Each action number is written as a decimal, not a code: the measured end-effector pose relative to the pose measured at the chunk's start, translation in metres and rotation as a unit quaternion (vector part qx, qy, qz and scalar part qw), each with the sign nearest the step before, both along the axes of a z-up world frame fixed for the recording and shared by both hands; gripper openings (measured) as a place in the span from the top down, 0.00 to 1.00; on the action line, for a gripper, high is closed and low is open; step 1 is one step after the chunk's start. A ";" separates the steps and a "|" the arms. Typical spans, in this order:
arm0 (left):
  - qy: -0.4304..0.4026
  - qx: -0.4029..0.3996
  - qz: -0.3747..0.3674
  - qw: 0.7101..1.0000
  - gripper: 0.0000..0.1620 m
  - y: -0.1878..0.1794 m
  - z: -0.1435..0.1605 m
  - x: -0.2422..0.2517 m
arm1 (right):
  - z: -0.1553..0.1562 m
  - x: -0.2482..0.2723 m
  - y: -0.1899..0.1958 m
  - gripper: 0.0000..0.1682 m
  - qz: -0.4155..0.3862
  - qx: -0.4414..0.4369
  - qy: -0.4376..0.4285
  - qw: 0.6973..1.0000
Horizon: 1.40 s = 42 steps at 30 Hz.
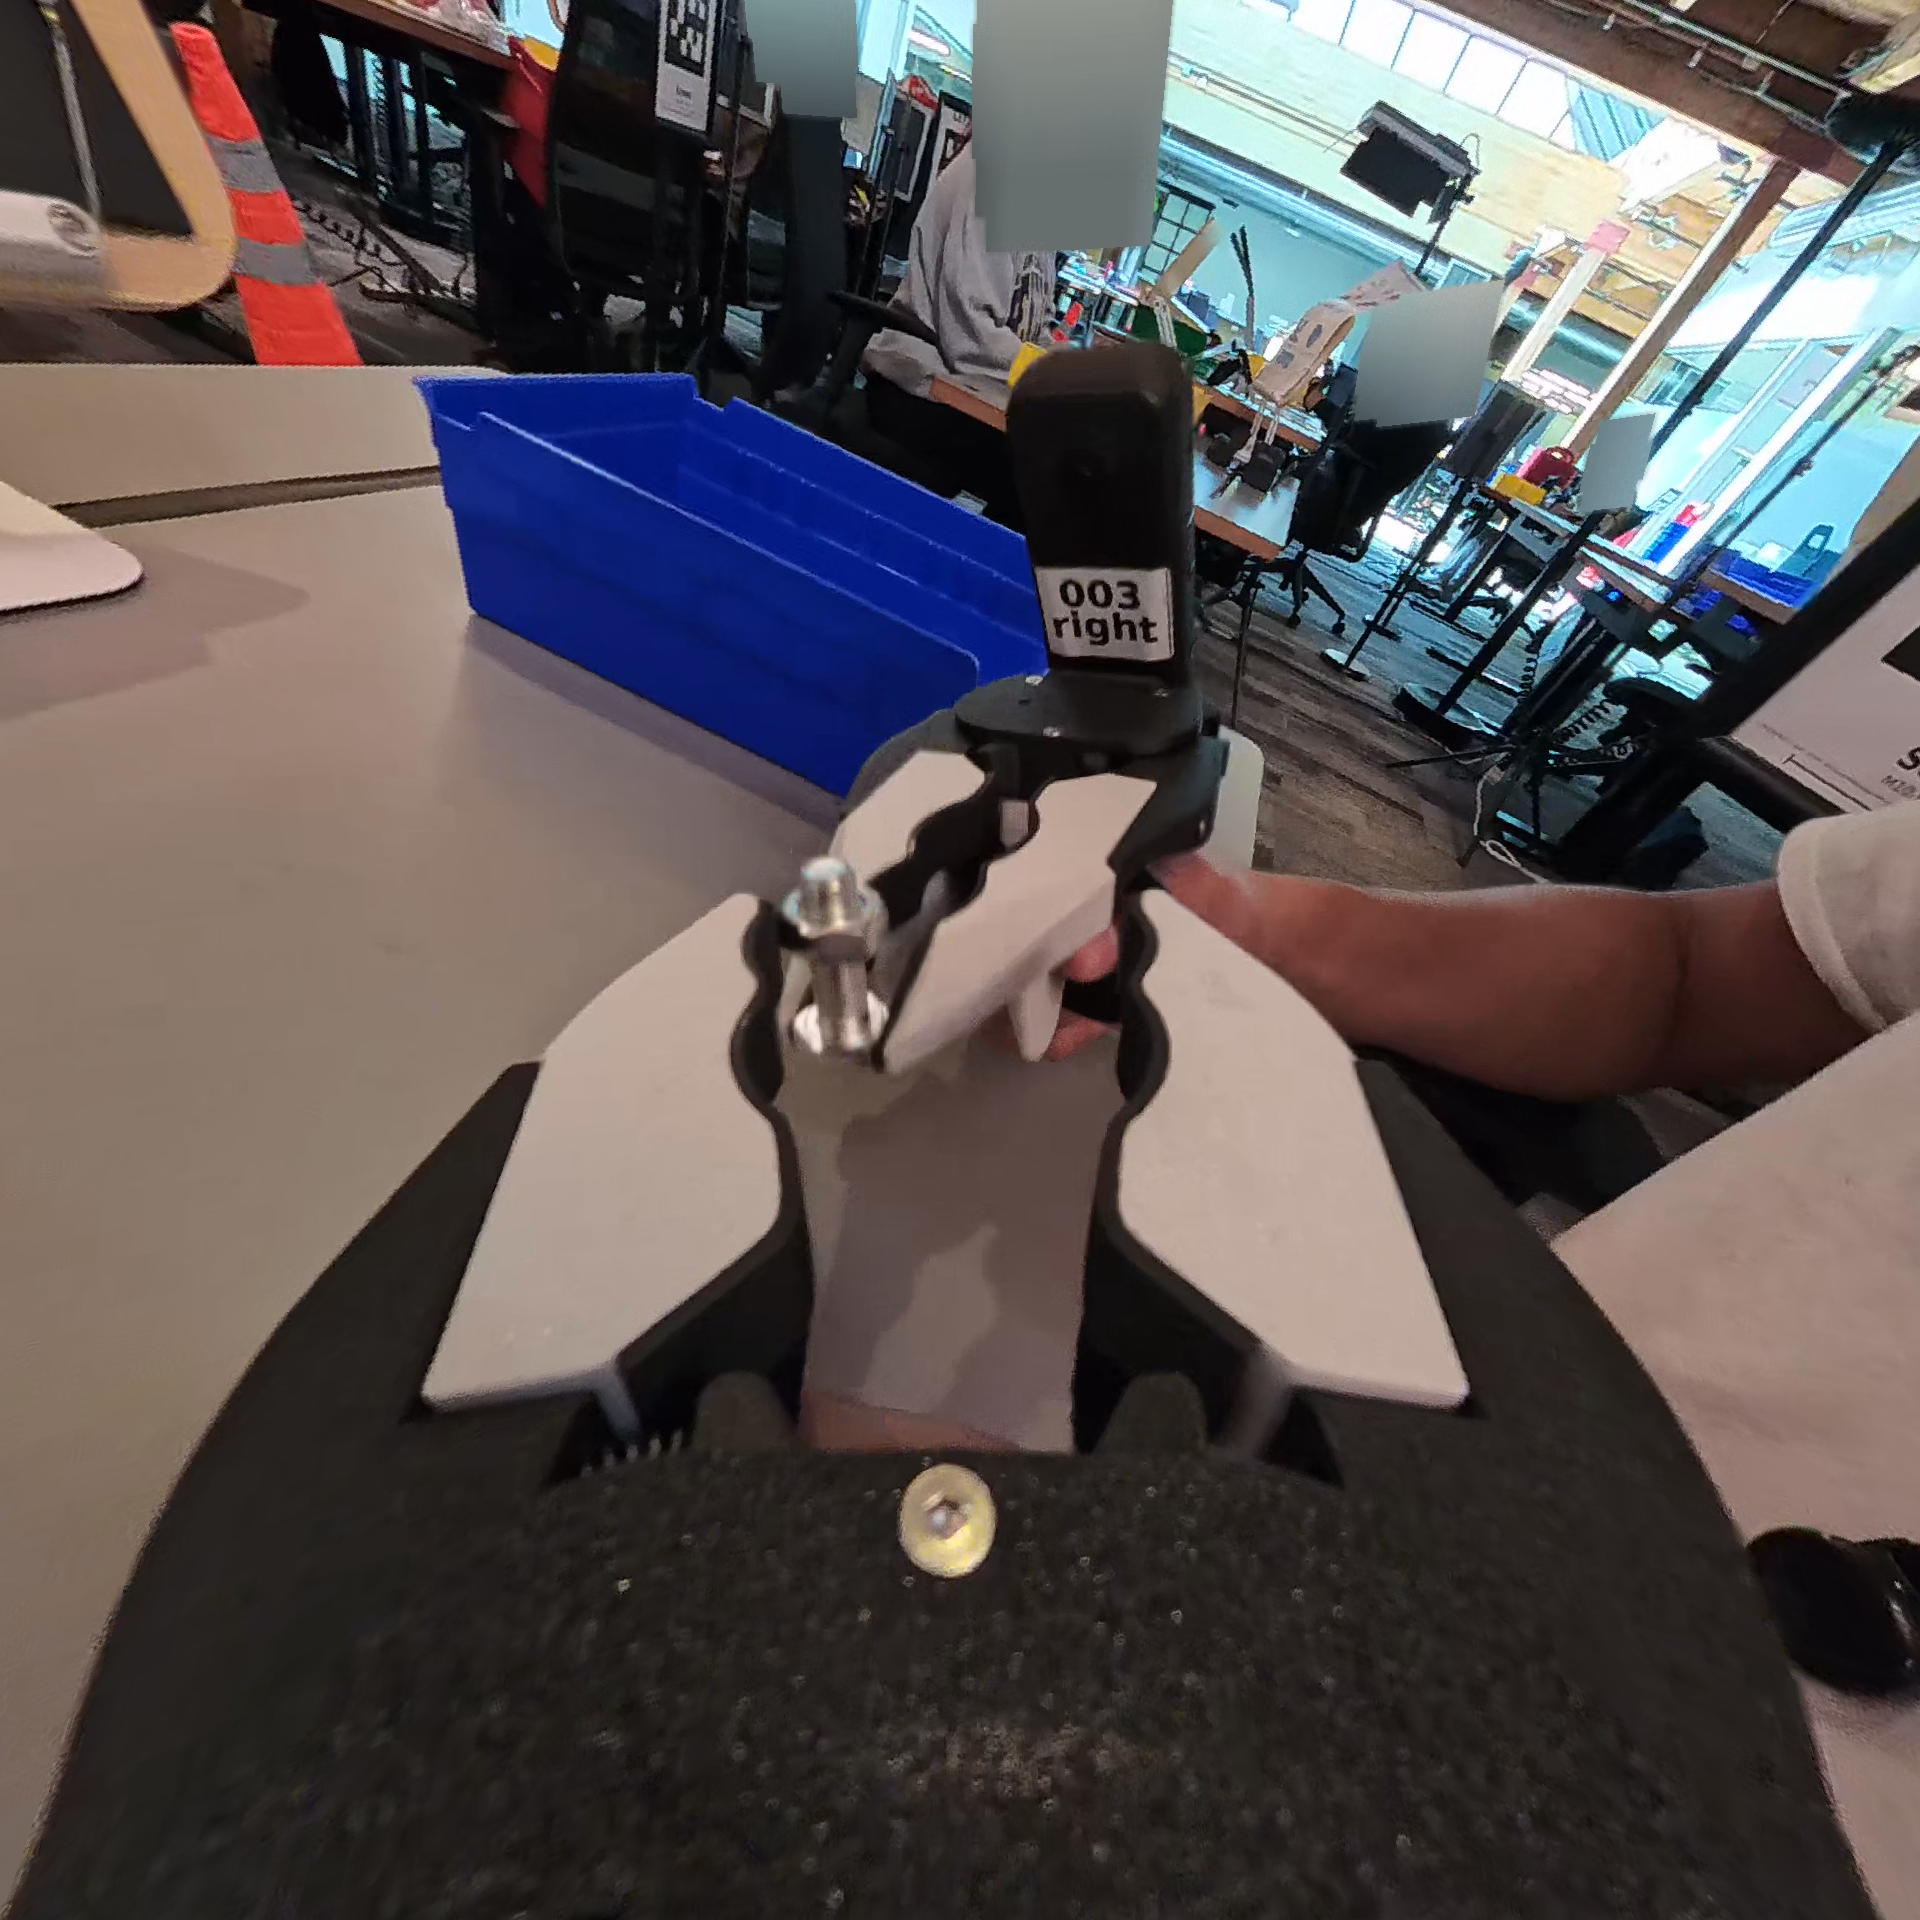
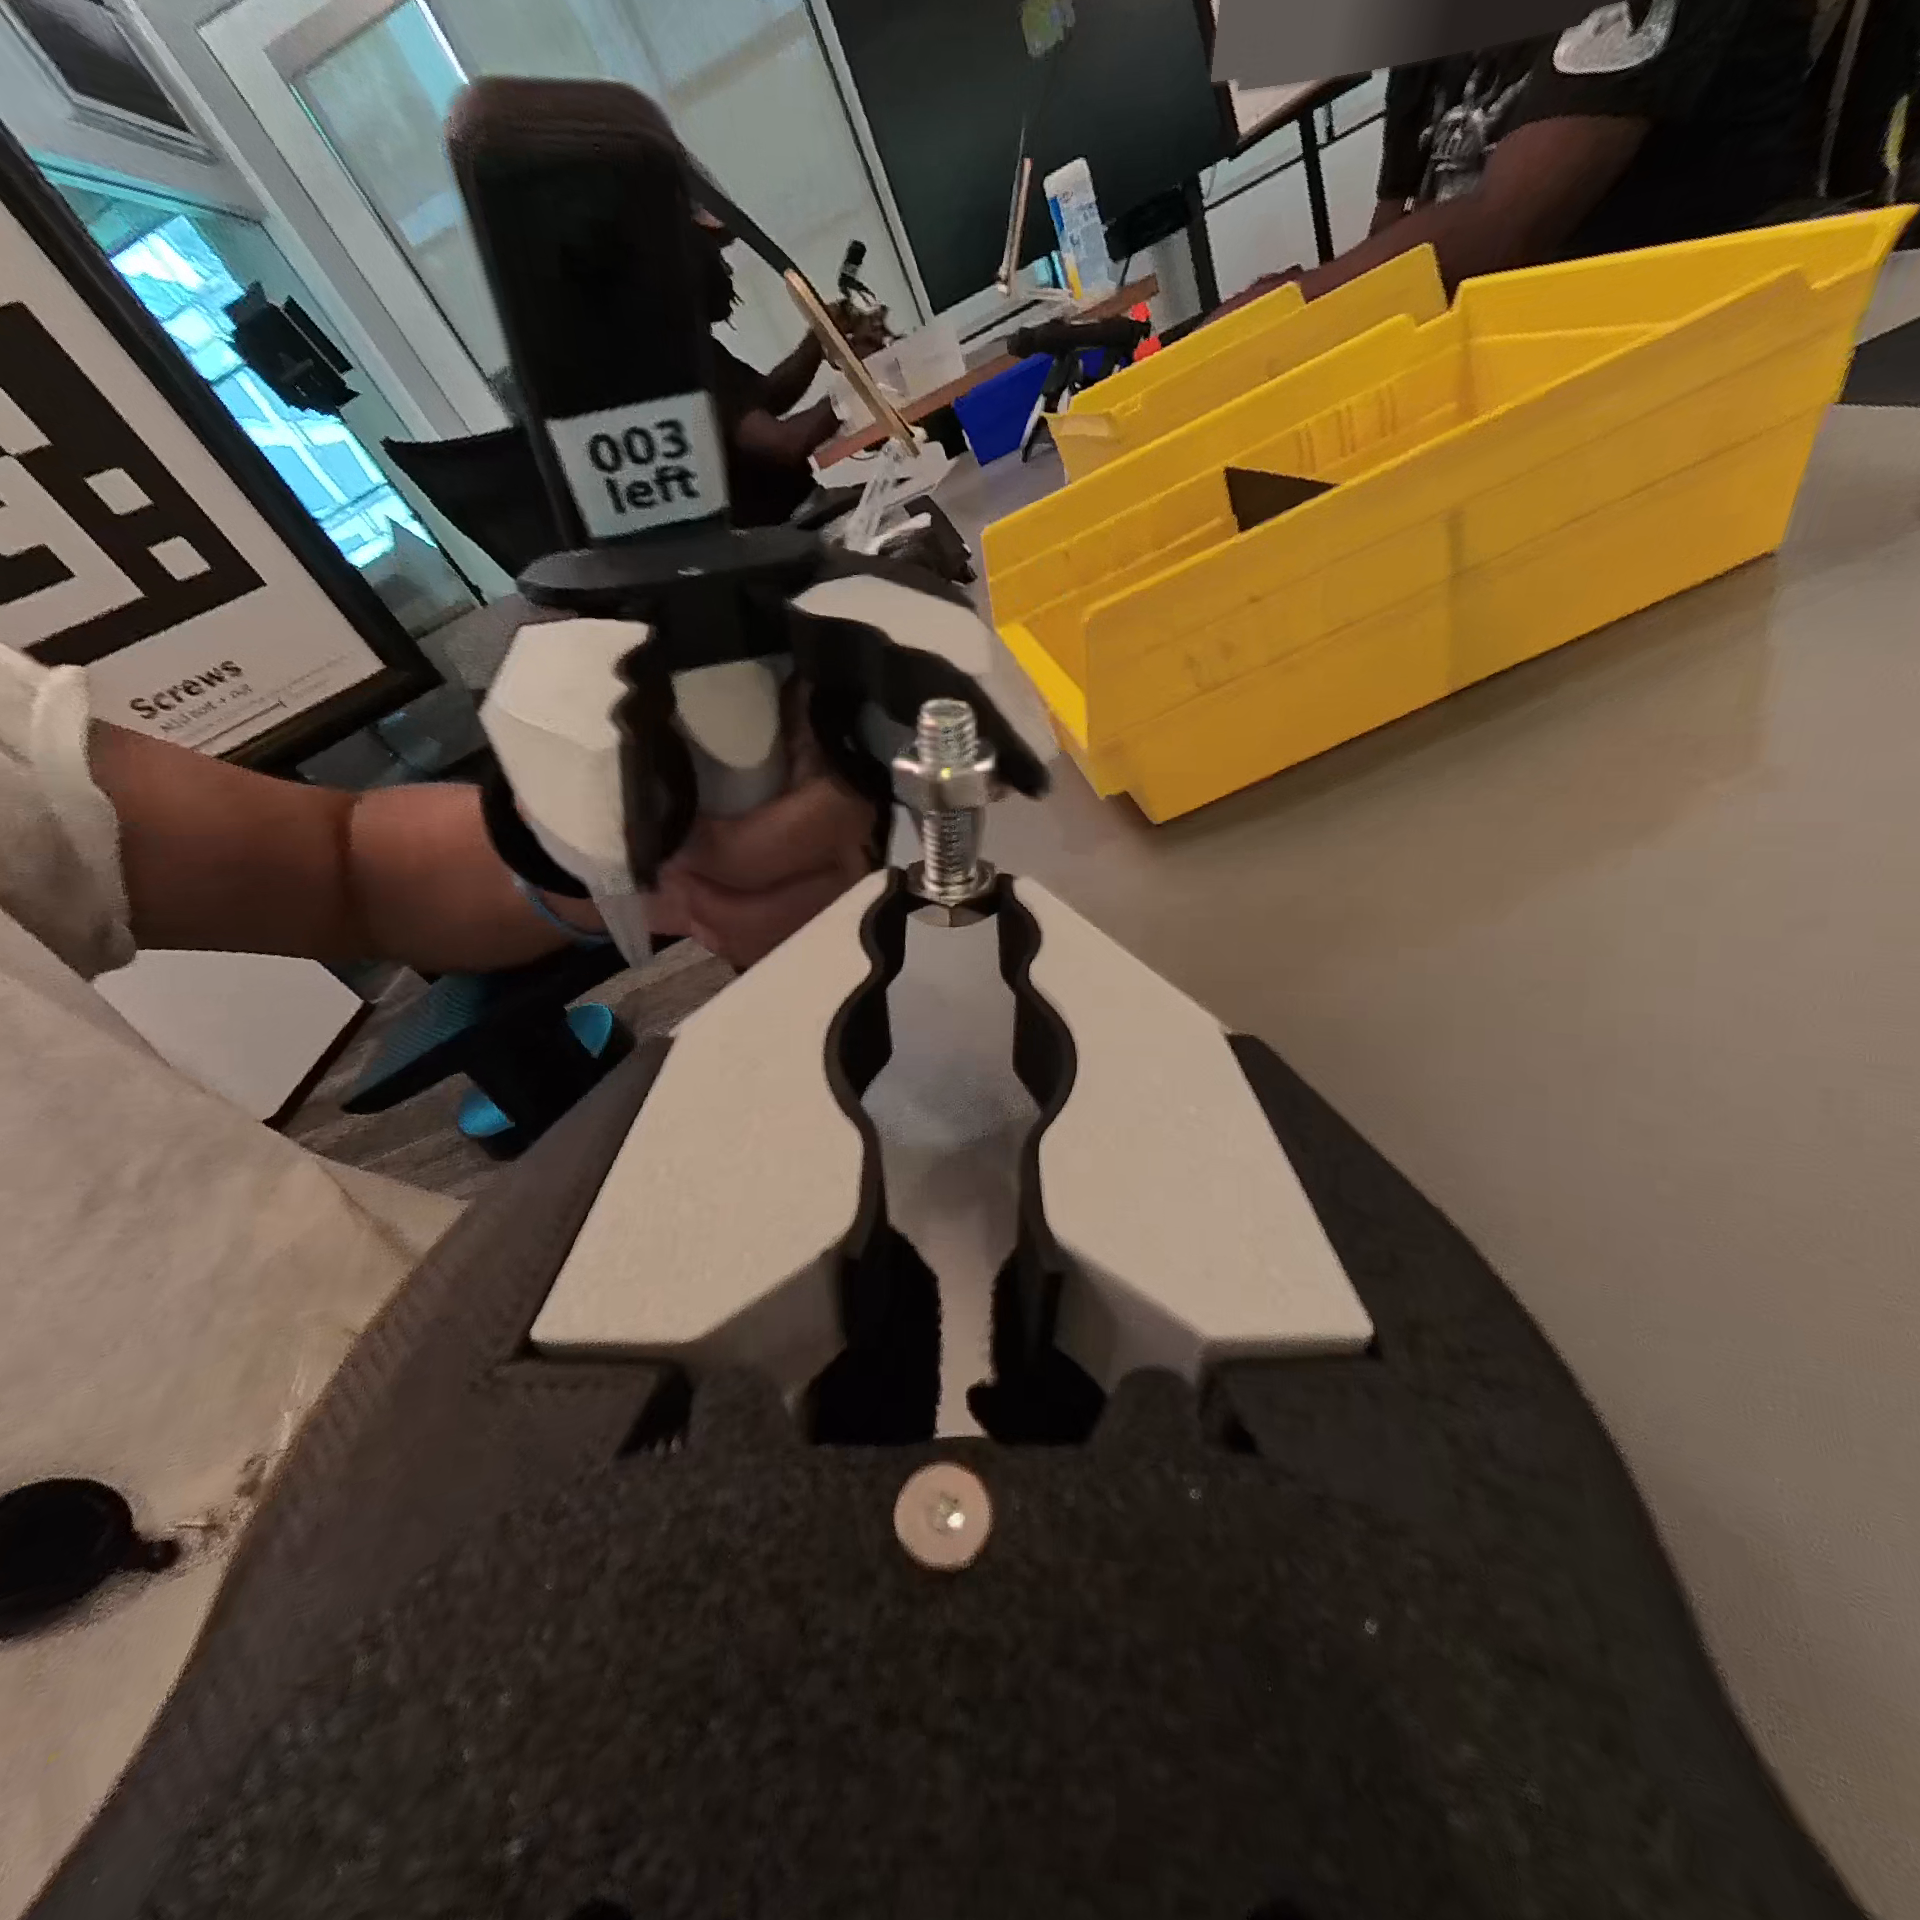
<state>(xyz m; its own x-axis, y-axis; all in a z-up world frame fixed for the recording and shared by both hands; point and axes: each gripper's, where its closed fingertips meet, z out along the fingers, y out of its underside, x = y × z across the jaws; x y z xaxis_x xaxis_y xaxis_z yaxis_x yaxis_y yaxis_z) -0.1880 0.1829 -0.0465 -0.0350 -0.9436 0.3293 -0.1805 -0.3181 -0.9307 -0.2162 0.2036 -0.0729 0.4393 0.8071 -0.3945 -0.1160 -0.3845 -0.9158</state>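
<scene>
Right tongs (image 1: 847, 1023) clamping upright silver bolt (image 1: 831, 961), left tongs (image 1: 951, 997) spread, blue bin (image 1: 727, 582) behind

My fingers (image 2: 1174, 1132) are matt pale grey plastic with black rubbery wavy inner edges, on a rough black grainy base. The bolt (image 2: 943, 800) I pinch is bright threaded metal with a shiny nut (image 2: 943, 771). The counter (image 2: 1507, 987) is smooth, dull grey. Both the yellow bin (image 2: 1455, 582) and the blue bin (image 1: 727, 582) look like smooth, slightly glossy plastic.

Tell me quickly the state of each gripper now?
Left gripper: open, its fingers beside the bolt's nut.
Right gripper: shut on the bolt's head.
</scene>
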 end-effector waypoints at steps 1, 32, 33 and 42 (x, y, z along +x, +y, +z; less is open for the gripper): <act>0.000 -0.006 -0.013 1.000 0.61 -0.003 0.000 0.007 | 0.003 -0.003 -0.002 0.90 0.007 0.001 0.006 1.000; -0.008 -0.003 -0.028 1.000 0.58 -0.001 -0.004 -0.027 | -0.007 0.002 0.006 0.90 -0.015 -0.020 -0.006 1.000; -0.008 -0.003 -0.037 0.999 0.59 -0.005 -0.004 -0.025 | -0.008 0.000 0.006 0.90 -0.013 -0.020 -0.009 1.000; -0.011 0.016 -0.028 0.999 0.58 0.006 0.008 -0.008 | 0.000 0.003 0.008 0.90 -0.024 -0.014 0.011 1.000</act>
